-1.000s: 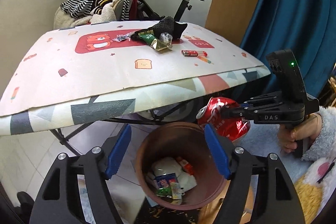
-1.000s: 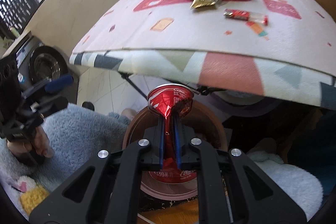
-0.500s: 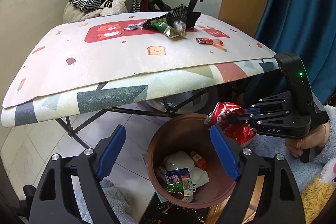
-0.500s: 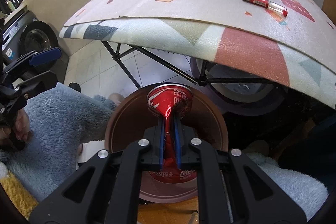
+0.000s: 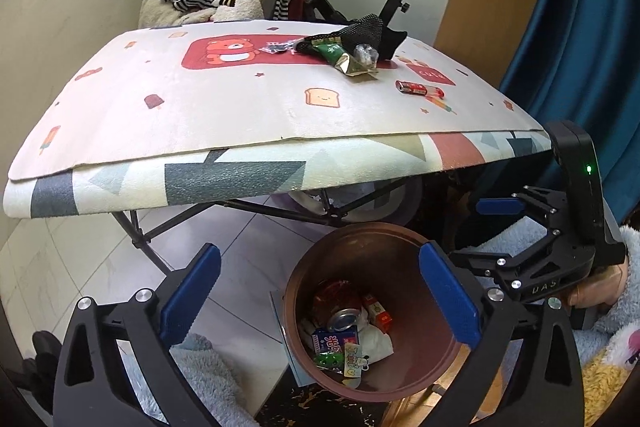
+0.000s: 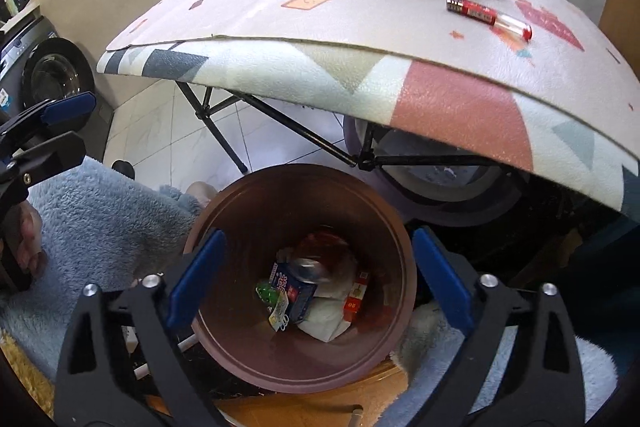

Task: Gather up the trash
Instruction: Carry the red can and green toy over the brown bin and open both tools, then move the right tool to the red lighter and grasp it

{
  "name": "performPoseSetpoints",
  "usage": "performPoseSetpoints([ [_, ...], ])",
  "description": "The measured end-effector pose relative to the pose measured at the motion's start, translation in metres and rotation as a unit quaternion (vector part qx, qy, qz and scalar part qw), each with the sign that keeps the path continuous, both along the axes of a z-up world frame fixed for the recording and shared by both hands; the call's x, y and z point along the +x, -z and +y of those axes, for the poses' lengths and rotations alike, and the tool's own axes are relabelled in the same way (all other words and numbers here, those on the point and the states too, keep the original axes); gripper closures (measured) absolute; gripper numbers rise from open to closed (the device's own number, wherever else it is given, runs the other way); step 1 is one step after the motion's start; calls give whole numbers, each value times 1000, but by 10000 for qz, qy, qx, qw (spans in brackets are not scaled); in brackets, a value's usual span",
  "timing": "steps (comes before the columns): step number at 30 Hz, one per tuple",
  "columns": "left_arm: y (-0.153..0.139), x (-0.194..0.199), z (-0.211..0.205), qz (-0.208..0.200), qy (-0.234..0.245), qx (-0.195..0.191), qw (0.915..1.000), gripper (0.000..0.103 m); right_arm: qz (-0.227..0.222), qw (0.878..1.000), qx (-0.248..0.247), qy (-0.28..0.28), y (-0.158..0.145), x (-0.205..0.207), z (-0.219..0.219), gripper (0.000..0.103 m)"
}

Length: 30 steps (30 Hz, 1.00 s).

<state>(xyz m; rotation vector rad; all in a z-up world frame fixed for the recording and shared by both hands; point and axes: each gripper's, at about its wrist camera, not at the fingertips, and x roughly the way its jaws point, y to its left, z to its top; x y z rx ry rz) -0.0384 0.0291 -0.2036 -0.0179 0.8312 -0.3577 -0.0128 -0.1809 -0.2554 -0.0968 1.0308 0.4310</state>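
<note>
Can (image 5: pixel 340 307): red, crushed, lying in the bin on other trash.
Bin (image 5: pixel 400 239): brown, round, on the floor below the table edge.
Right gripper (image 6: pixel 316 287): over the bin; jaws just opened wide, nothing between them.
Left gripper (image 5: pixel 320 299): jaws just opened wide, released, nothing held.
Table (image 5: pixel 200 115): wrappers (image 5: pixel 340 55) and lighter (image 5: pixel 420 89) on top.

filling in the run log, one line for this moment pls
step: can dropped | right gripper: just opened, empty | left gripper: open, empty | can: in bin | wrappers: on table
</note>
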Motion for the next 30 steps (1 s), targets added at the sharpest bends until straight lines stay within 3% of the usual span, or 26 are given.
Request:
performPoseSetpoints([
  [6, -2, 0, 1, -36, -26, -12, 10000, 6, -67, 9999, -43, 135, -4, 2, -3, 6],
  [18, -20, 5, 3, -413, -128, -64, 9990, 6, -135, 9969, 405, 668, -21, 13, -32, 6],
  [25, -38, 14, 6, -751, -225, -253, 9966, 6, -387, 9946, 737, 619, -37, 18, -52, 6],
  [30, -48, 27, 9, -896, -368, -367, 9946, 6, -846, 9887, 910, 834, -57, 25, -67, 6],
])
